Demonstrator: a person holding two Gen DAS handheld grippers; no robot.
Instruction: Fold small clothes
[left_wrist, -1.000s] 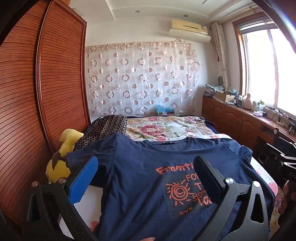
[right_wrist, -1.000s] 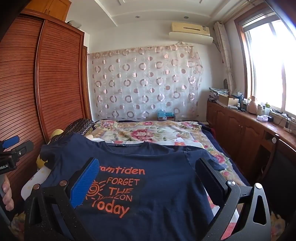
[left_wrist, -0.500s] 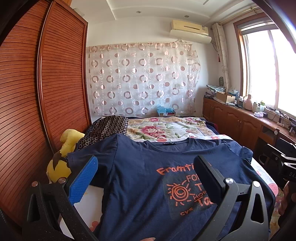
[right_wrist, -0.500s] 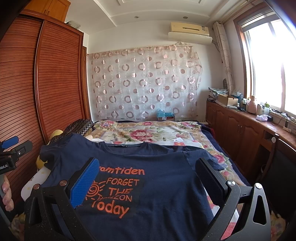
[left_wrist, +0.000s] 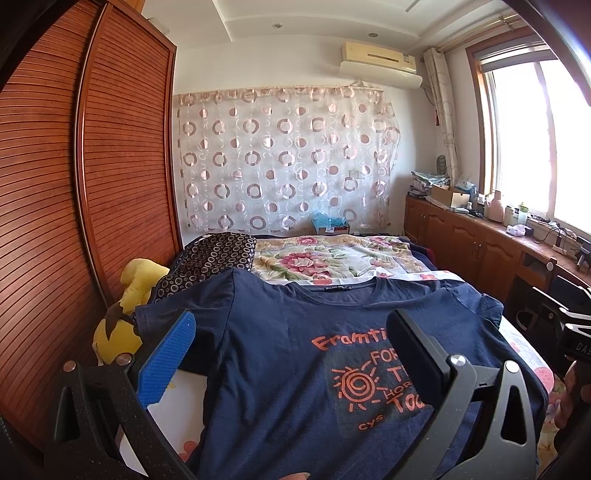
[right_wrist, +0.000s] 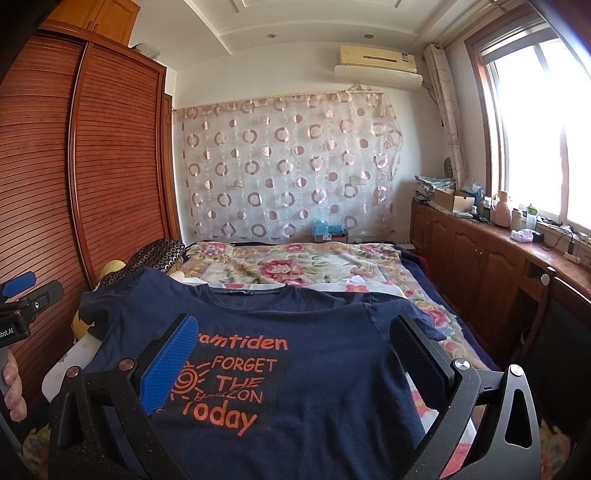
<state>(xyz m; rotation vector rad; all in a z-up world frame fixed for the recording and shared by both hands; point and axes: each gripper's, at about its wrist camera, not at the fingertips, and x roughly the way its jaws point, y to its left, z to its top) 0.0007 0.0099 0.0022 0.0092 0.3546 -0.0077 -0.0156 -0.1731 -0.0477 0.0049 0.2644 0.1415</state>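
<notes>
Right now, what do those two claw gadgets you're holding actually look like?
Both match: a speckled black plastic frame with triangular cut-outs and silver bolt heads. On the left gripper and right gripper alike, one finger wears a ribbed blue pad, the other a black pad. Bare fingertips grip the left handle; no sleeve shows.

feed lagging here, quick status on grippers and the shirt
Left gripper open, right gripper open, both empty. Shirt flat on bed, print up, unfolded. Plush beside left sleeve.
</notes>
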